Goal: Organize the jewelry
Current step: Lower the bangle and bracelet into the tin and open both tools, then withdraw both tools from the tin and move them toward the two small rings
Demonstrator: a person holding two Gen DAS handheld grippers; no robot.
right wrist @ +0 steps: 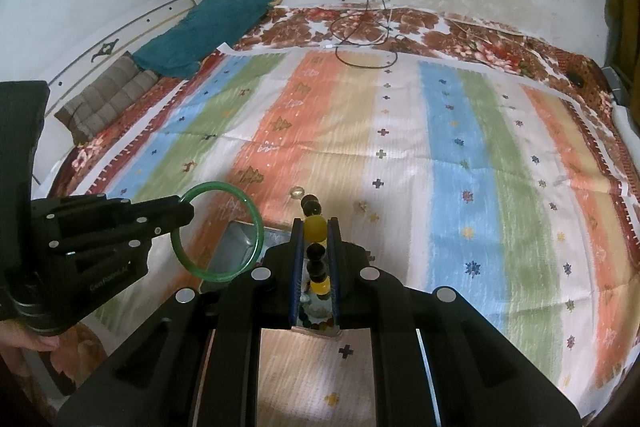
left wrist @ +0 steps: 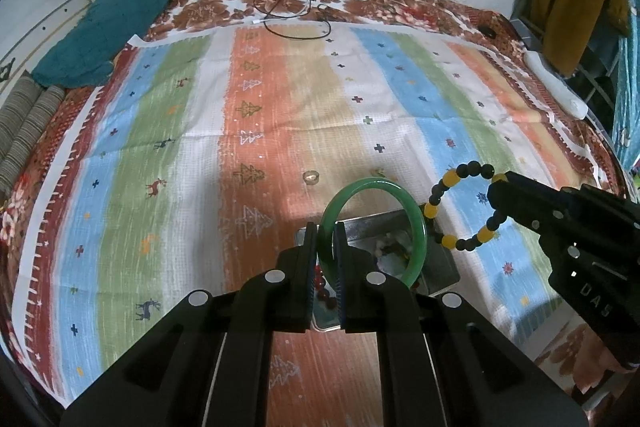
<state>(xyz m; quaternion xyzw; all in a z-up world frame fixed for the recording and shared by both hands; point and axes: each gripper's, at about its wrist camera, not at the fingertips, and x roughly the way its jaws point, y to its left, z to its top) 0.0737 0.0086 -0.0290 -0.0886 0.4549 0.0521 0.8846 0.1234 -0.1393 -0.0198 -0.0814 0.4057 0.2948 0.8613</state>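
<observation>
My left gripper (left wrist: 326,231) is shut on a green bangle (left wrist: 416,219) and holds it upright above a metal tray (left wrist: 440,259); the bangle shows in the right wrist view (right wrist: 258,227) too. My right gripper (right wrist: 315,227) is shut on a black-and-yellow bead bracelet (right wrist: 314,225), which hangs right of the bangle in the left wrist view (left wrist: 436,195). The tray (right wrist: 236,239) holds red beads (left wrist: 324,297) and other small jewelry. A small ring (left wrist: 311,177) lies on the striped cloth beyond the tray.
The striped cloth (left wrist: 200,147) covers a bed. A teal blanket (left wrist: 104,31) and folded striped bedding (left wrist: 24,131) lie at the far left. Charging cables (left wrist: 292,11) trail from the wall. A white object (left wrist: 556,87) lies at the right edge.
</observation>
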